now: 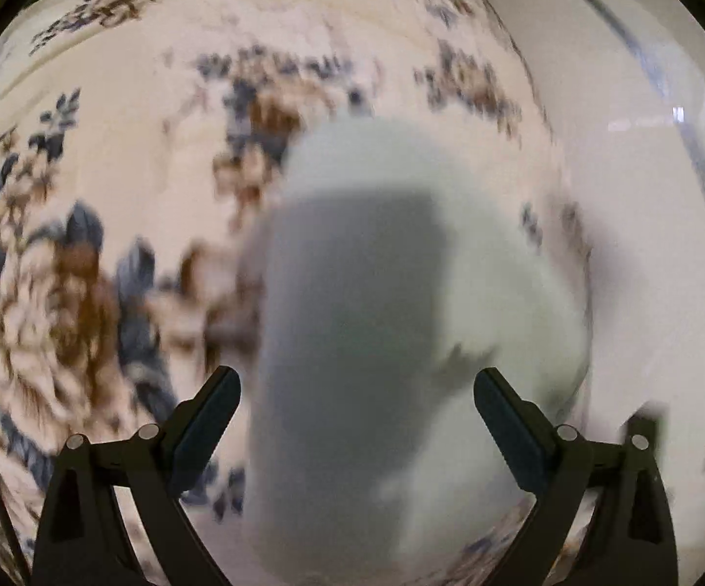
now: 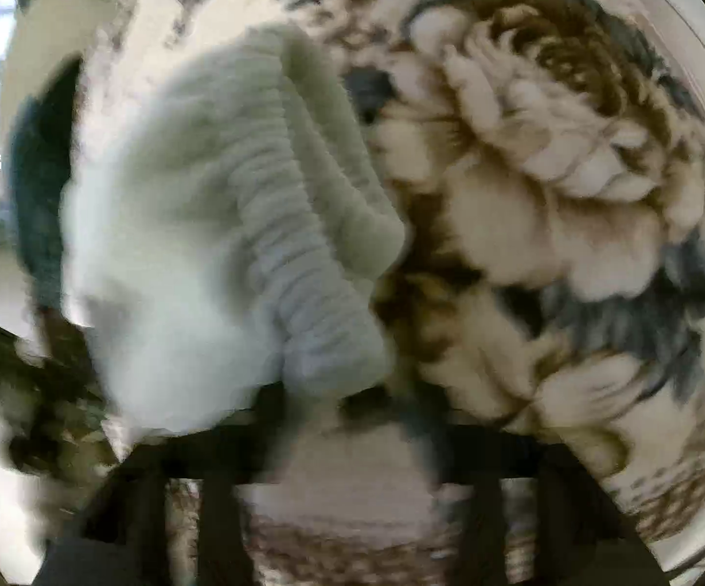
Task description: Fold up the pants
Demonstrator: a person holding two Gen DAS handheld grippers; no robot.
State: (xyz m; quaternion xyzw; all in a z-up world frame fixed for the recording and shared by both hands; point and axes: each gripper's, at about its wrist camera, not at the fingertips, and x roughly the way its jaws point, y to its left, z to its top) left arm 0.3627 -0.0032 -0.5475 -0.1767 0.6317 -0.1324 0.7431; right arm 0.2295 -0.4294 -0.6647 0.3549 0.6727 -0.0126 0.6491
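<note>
- A floral bedspread [image 1: 123, 156], cream with brown and blue-grey blooms, fills most of both views and is the surface under everything; the right wrist view [image 2: 572, 185] shows 1 large brown-edged flower close up.
- A pale floor [image 1: 645, 244] runs beside the bedspread's edge at the right of the left wrist view, with a thin dark line curving across it.
- The pants [image 1: 401, 224], white and soft, lie in a bunched heap on the bedspread near its edge; a grey shadow covers the near part. In the right wrist view the pants [image 2: 196, 224] show a ribbed, gathered band running diagonally, and a dark teal shape sits behind them at the left, too blurred to name.
- The left gripper [image 1: 356, 403] is spread wide, its 2 dark fingers [image 1: 206, 420] apart over the heap with cloth seen between them, gripping nothing.
- The right gripper [image 2: 347, 420] sits at the low end of the ribbed band; motion blur smears its fingers, so I cannot tell whether it is clamped on the cloth or released.
- No containers show in either view.
</note>
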